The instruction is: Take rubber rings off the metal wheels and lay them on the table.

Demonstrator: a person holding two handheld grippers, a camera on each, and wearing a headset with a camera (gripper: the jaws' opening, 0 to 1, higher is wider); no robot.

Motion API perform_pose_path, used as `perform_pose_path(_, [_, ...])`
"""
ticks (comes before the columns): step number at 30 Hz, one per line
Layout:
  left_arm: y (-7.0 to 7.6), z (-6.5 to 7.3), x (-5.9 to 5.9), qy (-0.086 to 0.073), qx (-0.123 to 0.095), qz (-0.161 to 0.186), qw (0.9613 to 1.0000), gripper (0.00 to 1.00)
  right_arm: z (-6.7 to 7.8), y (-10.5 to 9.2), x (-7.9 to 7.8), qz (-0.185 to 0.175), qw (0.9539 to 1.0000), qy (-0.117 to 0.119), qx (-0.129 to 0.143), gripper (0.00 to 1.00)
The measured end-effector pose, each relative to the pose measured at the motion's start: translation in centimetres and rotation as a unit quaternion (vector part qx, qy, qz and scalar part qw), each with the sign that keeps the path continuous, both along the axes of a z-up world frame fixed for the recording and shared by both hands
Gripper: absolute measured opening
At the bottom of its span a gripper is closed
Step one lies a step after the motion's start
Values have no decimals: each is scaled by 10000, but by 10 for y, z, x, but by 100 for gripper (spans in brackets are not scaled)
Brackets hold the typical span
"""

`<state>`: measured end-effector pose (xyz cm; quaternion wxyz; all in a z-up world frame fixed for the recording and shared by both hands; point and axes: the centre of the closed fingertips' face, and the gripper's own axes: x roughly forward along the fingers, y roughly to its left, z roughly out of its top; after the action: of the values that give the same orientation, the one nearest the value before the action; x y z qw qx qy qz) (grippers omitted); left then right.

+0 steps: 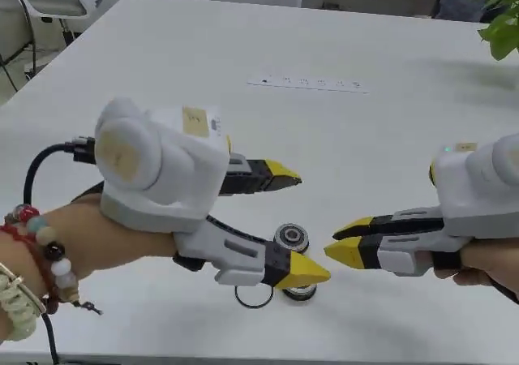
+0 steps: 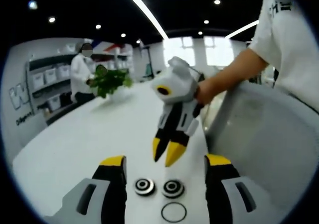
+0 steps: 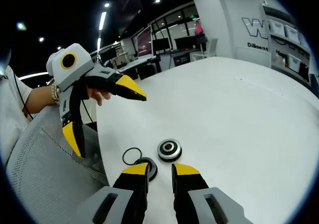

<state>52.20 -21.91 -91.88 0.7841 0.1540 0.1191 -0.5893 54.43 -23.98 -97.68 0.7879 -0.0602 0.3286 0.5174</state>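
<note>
In the lower left of the head view, the left gripper [image 1: 313,225] hangs over the desk [image 1: 365,138], fingers spread wide with nothing between them. Just under its lower finger, a loose rubber ring [image 1: 254,297] lies flat on the desk, already off. Beside it sit the two metal wheels: the upper wheel [image 1: 290,237] in the open at lower centre, the lower wheel [image 1: 301,291] half hidden by that finger. At the right, the right gripper [image 1: 332,243] points at them, fingers parted only a crack and empty. The rings look thin, light and stretchy. The wheels look small, hard and likely to skid on the smooth desk. Best to pin a wheel by its sides and hook the dark band at its rim.
</note>
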Motion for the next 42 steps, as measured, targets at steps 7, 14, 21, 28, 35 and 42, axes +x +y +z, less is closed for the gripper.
perform_pose_path(7, [6, -23, -2, 198, 266, 1, 9994, 55, -6, 2, -4, 73, 9999, 96, -36, 16])
perform_pose_path(14, [1, -37, 1, 196, 443, 26, 9988, 47, -22, 2, -12, 321, 9988, 250, -259, 16])
perform_pose_path(21, [-2, -56, 3, 179, 709, -54, 9973, 37, -30, 4, -21, 553, 9971, 317, -410, 17])
perform_pose_path(28, [-2, -77, 3, 391, 911, 2, 9951, 25, -38, 4, -26, 715, 9952, 320, -581, 17])
perform_pose_path(35, [0, -80, 4, 521, 855, 146, 9949, 17, -42, 6, -27, 849, 9939, 201, -676, 22])
perform_pose_path(42, [-3, -80, 0, 625, 744, 104, 9952, 12, -43, 9, -29, 951, 9927, 127, -727, 24])
